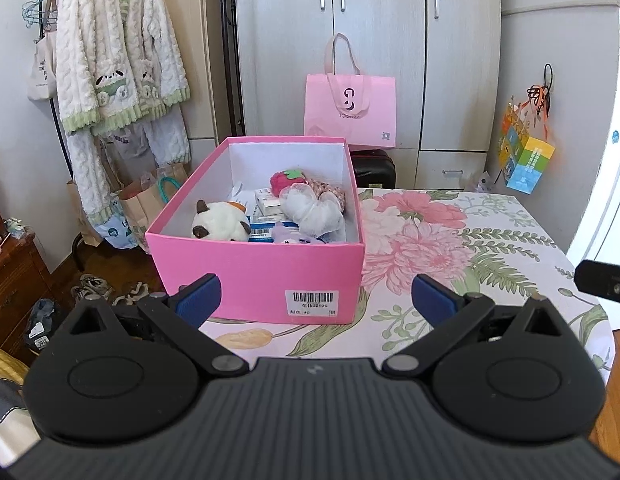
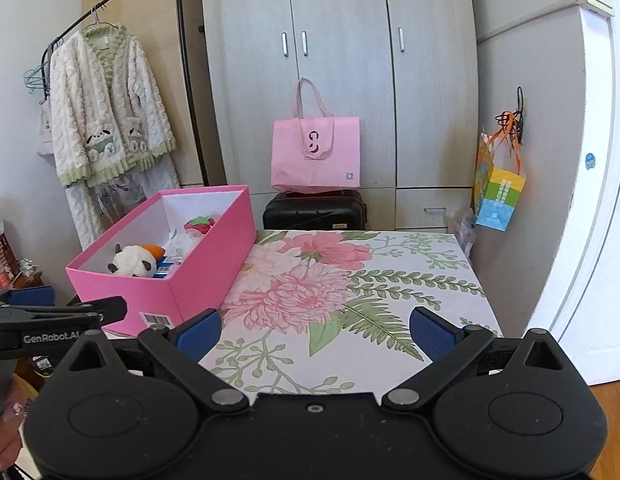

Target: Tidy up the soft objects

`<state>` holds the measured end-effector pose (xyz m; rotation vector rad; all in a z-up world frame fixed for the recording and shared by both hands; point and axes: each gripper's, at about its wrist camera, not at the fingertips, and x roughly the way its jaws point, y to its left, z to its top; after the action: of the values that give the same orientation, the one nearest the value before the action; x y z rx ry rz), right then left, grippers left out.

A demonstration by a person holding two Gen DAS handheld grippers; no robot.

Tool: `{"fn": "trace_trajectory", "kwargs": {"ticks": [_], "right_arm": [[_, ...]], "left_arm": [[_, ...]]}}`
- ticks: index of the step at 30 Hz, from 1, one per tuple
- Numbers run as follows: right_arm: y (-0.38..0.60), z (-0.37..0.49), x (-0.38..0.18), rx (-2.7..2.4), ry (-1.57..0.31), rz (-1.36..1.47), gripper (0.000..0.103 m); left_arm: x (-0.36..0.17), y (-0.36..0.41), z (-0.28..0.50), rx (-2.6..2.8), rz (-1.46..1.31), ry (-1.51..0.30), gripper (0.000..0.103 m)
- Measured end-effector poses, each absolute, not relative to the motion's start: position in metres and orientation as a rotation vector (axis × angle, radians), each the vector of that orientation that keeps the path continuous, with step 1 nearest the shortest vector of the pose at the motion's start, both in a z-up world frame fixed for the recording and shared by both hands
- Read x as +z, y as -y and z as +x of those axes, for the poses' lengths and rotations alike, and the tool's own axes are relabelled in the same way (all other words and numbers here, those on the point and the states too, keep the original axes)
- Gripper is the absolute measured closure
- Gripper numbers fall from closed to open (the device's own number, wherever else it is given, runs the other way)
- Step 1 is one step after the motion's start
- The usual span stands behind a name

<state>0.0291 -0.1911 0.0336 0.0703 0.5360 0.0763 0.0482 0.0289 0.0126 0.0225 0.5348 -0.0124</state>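
A pink box (image 1: 246,264) stands on the floral table (image 1: 489,264). It holds a white plush with brown ears (image 1: 220,222), a red strawberry plush (image 1: 288,180), a white fluffy toy (image 1: 311,208), a purple toy (image 1: 294,236) and small cartons. My left gripper (image 1: 315,300) is open and empty just in front of the box. In the right wrist view the box (image 2: 198,280) is at the left with the white plush (image 2: 132,262) inside. My right gripper (image 2: 314,334) is open and empty over the tablecloth (image 2: 389,280), right of the box.
A pink tote bag (image 1: 349,108) sits on a black suitcase (image 2: 313,210) before the wardrobe (image 1: 369,20). A fluffy robe (image 1: 118,60) hangs on a rack at the left. A colourful bag (image 1: 525,156) hangs on the right wall. Shoes (image 1: 94,286) lie on the floor.
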Motion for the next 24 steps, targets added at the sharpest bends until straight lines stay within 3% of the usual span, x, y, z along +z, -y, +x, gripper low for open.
{"fn": "trace_trajectory", "kwargs": {"ticks": [24], "right_arm": [[0.181, 0.009, 0.019, -0.008, -0.504, 0.014, 0.001]], "left_arm": [[0.009, -0.023, 0.026, -0.021, 0.073, -0.465, 0.000]]}}
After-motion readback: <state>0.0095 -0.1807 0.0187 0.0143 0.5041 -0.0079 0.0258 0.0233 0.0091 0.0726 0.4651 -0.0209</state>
